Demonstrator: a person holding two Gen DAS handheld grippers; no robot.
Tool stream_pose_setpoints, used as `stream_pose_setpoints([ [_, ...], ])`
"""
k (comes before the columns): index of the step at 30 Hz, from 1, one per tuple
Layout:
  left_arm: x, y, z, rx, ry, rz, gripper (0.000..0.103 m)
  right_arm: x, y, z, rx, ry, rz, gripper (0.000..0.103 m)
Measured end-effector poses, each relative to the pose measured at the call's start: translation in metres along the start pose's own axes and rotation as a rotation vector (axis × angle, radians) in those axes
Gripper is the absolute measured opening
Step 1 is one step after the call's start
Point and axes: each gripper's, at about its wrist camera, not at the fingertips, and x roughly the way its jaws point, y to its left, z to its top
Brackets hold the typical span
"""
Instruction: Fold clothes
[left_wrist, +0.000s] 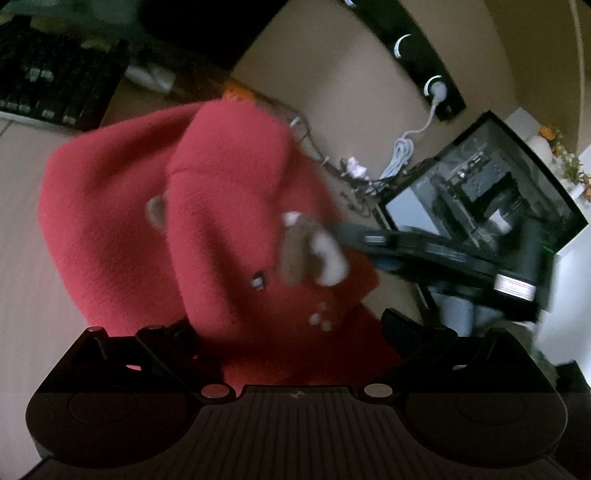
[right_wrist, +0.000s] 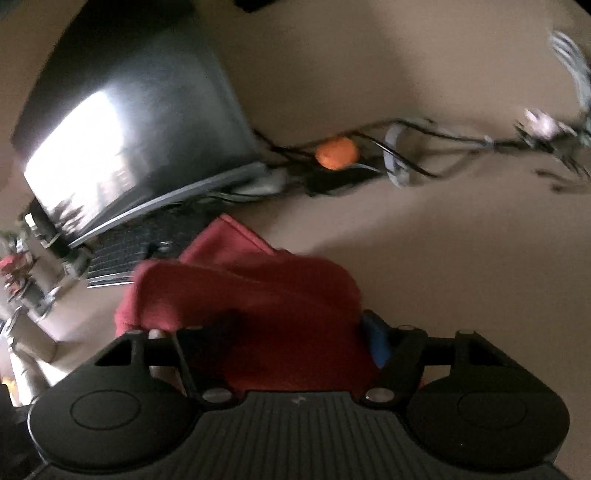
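A red fleece garment (left_wrist: 184, 206) with a brown and white bear patch (left_wrist: 306, 254) is bunched up over the beige desk (left_wrist: 22, 258). It spills over my left gripper (left_wrist: 288, 332), which is closed in on a thick fold; the fingertips are hidden under the cloth. The right gripper (left_wrist: 343, 236) reaches in from the right and meets the garment beside the bear patch. In the right wrist view the red garment (right_wrist: 258, 295) fills the gap of my right gripper (right_wrist: 291, 339), and only a blue pad (right_wrist: 376, 345) shows beside the cloth. One corner of it lies toward the keyboard.
A black keyboard (left_wrist: 48, 85) lies at the far left, and the keyboard (right_wrist: 140, 240) shows again under a dark monitor (right_wrist: 122, 122). The monitor (left_wrist: 480, 184) stands right of the cloth. Tangled cables (right_wrist: 424, 155) and an orange ball (right_wrist: 336, 152) lie along the desk's back.
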Motion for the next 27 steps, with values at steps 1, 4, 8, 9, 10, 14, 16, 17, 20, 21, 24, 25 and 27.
stream_pose_setpoints([
  [1, -0.005, -0.008, 0.0, 0.025, -0.015, -0.022, 0.099, 0.002, 0.009, 0.003, -0.047, 0.023, 0.035, 0.069],
  [4, -0.018, -0.035, -0.007, 0.129, -0.017, -0.09, 0.099, 0.023, 0.04, 0.001, -0.221, 0.13, 0.037, 0.071],
  [8, -0.023, -0.033, -0.029, 0.187, 0.059, -0.038, 0.099, 0.044, 0.061, -0.019, -0.325, 0.142, -0.013, 0.082],
  [9, -0.023, -0.026, -0.035, 0.179, 0.079, -0.014, 0.099, 0.045, 0.065, -0.023, -0.341, 0.129, -0.025, 0.083],
  [10, -0.024, -0.019, -0.04, 0.171, 0.099, 0.011, 0.099, 0.043, 0.067, -0.025, -0.353, 0.119, -0.033, 0.083],
  [14, -0.039, 0.011, -0.042, 0.087, 0.114, 0.071, 0.099, 0.034, 0.068, -0.031, -0.377, 0.086, -0.055, 0.083],
  [16, -0.046, 0.019, -0.031, 0.077, 0.077, 0.097, 0.099, 0.027, 0.066, -0.036, -0.374, 0.076, -0.063, 0.085],
  [17, -0.042, 0.019, -0.026, 0.087, 0.069, 0.118, 0.099, 0.026, 0.067, -0.038, -0.372, 0.068, -0.069, 0.085],
  [20, -0.033, 0.022, -0.011, 0.117, 0.045, 0.183, 0.099, 0.028, 0.074, -0.044, -0.404, 0.042, -0.106, 0.088],
  [21, -0.029, 0.023, -0.005, 0.127, 0.038, 0.205, 0.099, 0.028, 0.077, -0.046, -0.418, 0.034, -0.121, 0.089],
  [24, -0.019, 0.026, 0.01, 0.157, 0.014, 0.269, 0.099, 0.022, 0.077, -0.046, -0.412, 0.02, -0.143, 0.093],
  [25, -0.016, 0.027, 0.015, 0.167, 0.006, 0.291, 0.099, 0.017, 0.076, -0.045, -0.403, 0.016, -0.147, 0.095],
  [27, -0.01, 0.029, 0.026, 0.186, -0.01, 0.334, 0.099, 0.005, 0.076, -0.047, -0.395, -0.002, -0.161, 0.096],
])
